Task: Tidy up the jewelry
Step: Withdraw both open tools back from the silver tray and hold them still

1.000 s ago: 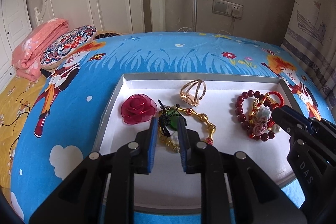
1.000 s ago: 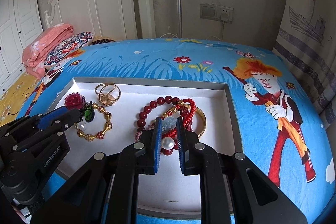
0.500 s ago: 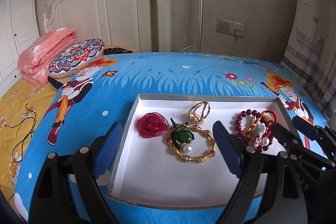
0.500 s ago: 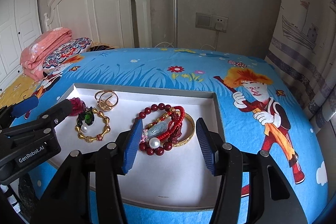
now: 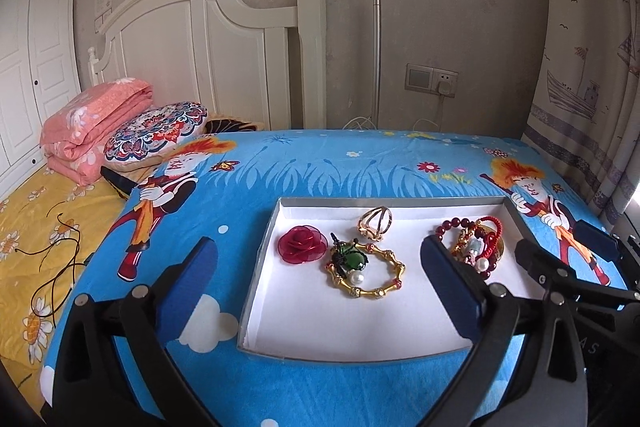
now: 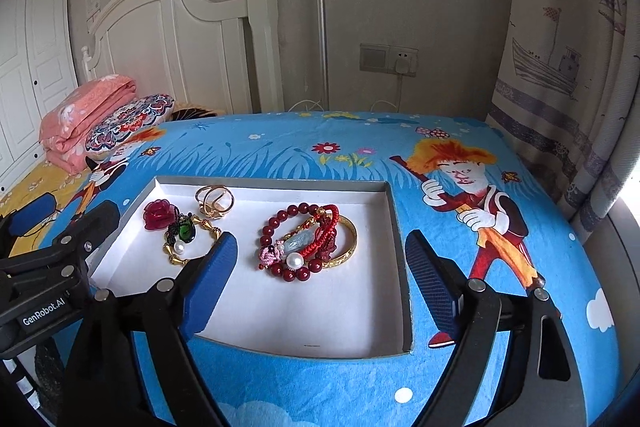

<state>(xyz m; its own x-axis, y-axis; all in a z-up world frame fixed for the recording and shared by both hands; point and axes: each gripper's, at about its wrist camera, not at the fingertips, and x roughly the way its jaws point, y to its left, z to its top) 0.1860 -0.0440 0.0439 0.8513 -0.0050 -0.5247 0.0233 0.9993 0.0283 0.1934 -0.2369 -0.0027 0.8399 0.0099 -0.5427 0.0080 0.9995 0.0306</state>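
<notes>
Showing black plastic frames on both: left gripper [image 5: 320,279] and right gripper [image 6: 316,279]. Wearing blue textured pads [image 6: 430,281] on the fingers w/ round silver screws [image 6: 475,284] at the joints. Carrying white "GenRobot.AI" lettering [image 6: 43,312] on the left gripper's side.

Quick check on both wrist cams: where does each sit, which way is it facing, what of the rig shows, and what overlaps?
Left wrist: behind the open left gripper, facing the headboard over the tray; the right gripper shows at its right edge.
Right wrist: behind the open right gripper, same heading, over the bead bracelets; the left gripper shows at its left edge.
Shared: tray, red flower, gold ring, wall socket.
</notes>
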